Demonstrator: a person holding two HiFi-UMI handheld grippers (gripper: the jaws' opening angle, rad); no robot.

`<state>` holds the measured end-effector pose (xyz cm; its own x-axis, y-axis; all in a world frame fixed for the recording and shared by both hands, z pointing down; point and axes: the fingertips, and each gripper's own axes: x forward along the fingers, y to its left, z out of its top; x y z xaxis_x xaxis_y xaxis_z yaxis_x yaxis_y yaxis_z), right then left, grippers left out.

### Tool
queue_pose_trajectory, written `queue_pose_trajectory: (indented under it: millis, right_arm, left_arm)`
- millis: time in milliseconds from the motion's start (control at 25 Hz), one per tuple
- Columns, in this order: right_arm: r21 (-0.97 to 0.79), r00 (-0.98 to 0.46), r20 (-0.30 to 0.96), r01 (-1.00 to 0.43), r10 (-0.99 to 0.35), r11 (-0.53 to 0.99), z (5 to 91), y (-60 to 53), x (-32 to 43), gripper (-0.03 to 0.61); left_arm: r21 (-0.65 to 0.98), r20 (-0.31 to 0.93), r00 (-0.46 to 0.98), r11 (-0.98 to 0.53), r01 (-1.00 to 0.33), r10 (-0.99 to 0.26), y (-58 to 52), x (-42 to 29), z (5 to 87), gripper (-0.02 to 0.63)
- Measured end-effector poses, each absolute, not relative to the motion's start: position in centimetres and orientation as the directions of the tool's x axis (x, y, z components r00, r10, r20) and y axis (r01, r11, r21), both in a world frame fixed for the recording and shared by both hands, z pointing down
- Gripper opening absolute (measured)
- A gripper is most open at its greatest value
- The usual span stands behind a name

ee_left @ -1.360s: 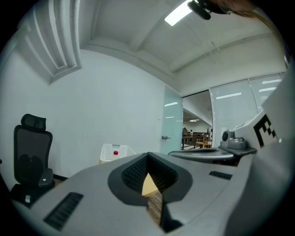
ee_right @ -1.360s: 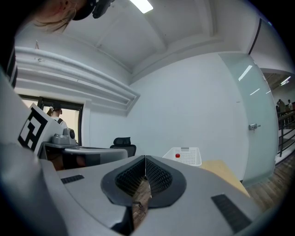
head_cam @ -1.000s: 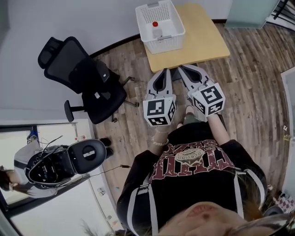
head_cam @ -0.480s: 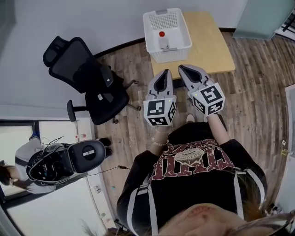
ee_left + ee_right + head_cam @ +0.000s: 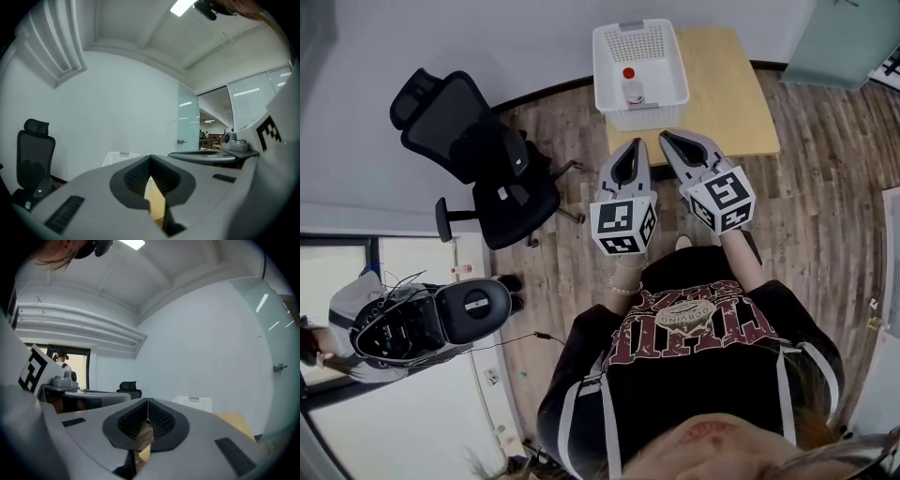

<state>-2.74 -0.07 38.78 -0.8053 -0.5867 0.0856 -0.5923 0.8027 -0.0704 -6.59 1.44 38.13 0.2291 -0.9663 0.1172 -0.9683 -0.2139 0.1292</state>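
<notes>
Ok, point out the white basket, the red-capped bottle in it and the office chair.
white basket [image 5: 645, 114], head view, near wall.
red-capped bottle [image 5: 631, 91], head view, its body.
office chair [image 5: 455, 124], head view, backrest.

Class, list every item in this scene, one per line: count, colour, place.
basket: one, white, on the table's left part
bottle: one, pale with red cap, inside the basket
table: one, light wood, just ahead of both grippers
office chair: one, black, left of the table
floor: brown wood planks, all around
glass door: one, pale green, top right
second person: one, lower left, beside a black-and-grey device
left gripper: one, grey, jaws together, empty, by the table's near edge
right gripper: one, grey, jaws together, empty, beside the left gripper
</notes>
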Motion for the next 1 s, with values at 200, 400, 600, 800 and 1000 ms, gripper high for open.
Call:
queue_pose_trajectory:
  millis: [200,400,600,800,1000]
  right_arm:
    - [-0.067,-0.809,0.094,-0.587,-0.581,0.807,39.4,-0.9,-2.4,0.018]
    - [-0.066,-0.814,0.099,-0.579,-0.572,0.812,39.6,-1.4,-2.8,0.018]
    - [-0.072,-0.809,0.105,-0.586,-0.579,0.807,40.0,-2.4,-2.7,0.018]
    - [-0.074,-0.8,0.1,-0.599,-0.592,0.797,40.0,-3.6,-2.7,0.018]
    - [-0.072,-0.792,0.102,-0.609,-0.601,0.79,40.0,-5.2,-3.5,0.018]
  left_arm:
    - [0.141,0.12,0.211,-0.194,-0.971,-0.97,0.9,-6.6,38.8,0.048]
    - [0.143,0.127,0.205,-0.187,-0.972,-0.97,0.3,-6.9,39.2,0.048]
    - [0.141,0.129,0.207,-0.189,-0.972,-0.97,-0.7,-6.9,39.4,0.047]
    - [0.145,0.129,0.226,-0.207,-0.967,-0.965,-2.0,-6.9,39.6,0.047]
    - [0.15,0.124,0.245,-0.226,-0.962,-0.962,-3.8,-7.6,39.4,0.048]
